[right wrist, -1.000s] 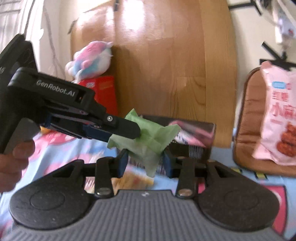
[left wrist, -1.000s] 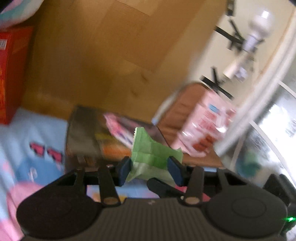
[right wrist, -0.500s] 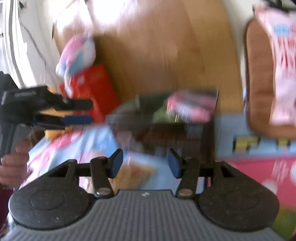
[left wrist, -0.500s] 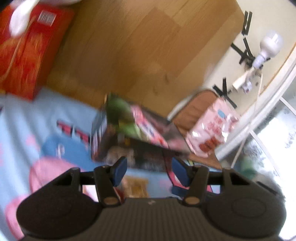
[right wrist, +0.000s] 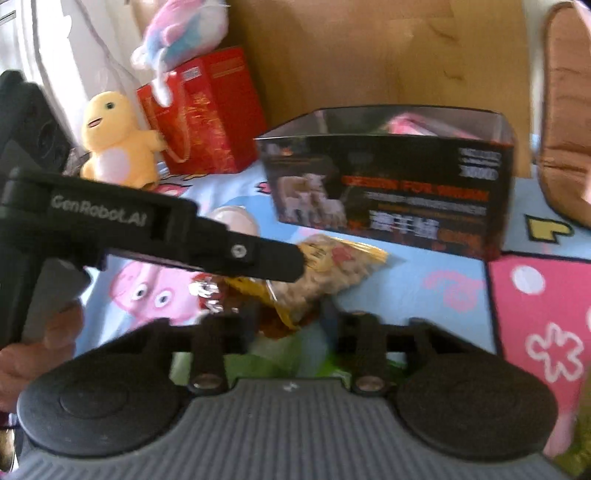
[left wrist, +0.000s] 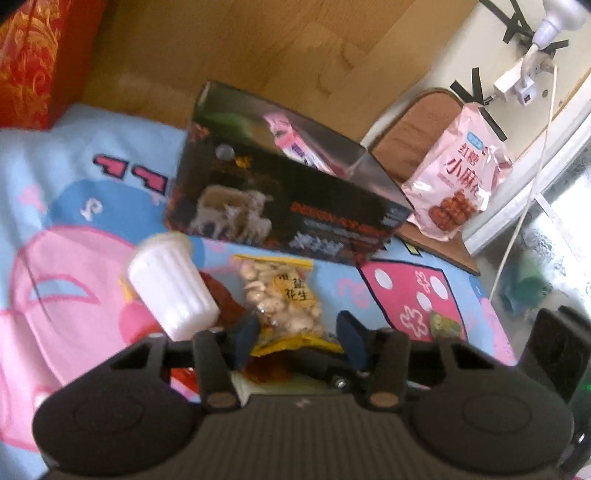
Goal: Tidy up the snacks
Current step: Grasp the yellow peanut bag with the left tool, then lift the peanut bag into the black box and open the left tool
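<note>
An open black box (left wrist: 288, 206) (right wrist: 388, 192) stands on the cartoon mat (left wrist: 74, 206), with a green packet (left wrist: 225, 120) and a pink packet (left wrist: 291, 140) inside. In front of it lies a clear peanut bag (left wrist: 280, 295) (right wrist: 332, 269) with yellow edges. My left gripper (left wrist: 298, 334) is closing, and its pads press the bag's near end. My right gripper (right wrist: 290, 319) is blurred and closing; the bag's corner and a brown wrapper sit between its fingers, which do not press them. A white ribbed cup (left wrist: 170, 284) lies left of the bag.
A pink snack bag (left wrist: 458, 184) leans on a brown cushion (left wrist: 406, 140) at the right. A red box (right wrist: 207, 110), a yellow plush (right wrist: 114, 144) and a pastel plush (right wrist: 181, 33) stand at the back left. A hand (right wrist: 37, 354) holds the left gripper. Green packets (right wrist: 288, 354) lie under my right gripper.
The green packet that my left gripper held over the box is gone from both grippers. Both grippers have dropped to the mat, and the peanut bag now sits between their fingers.
</note>
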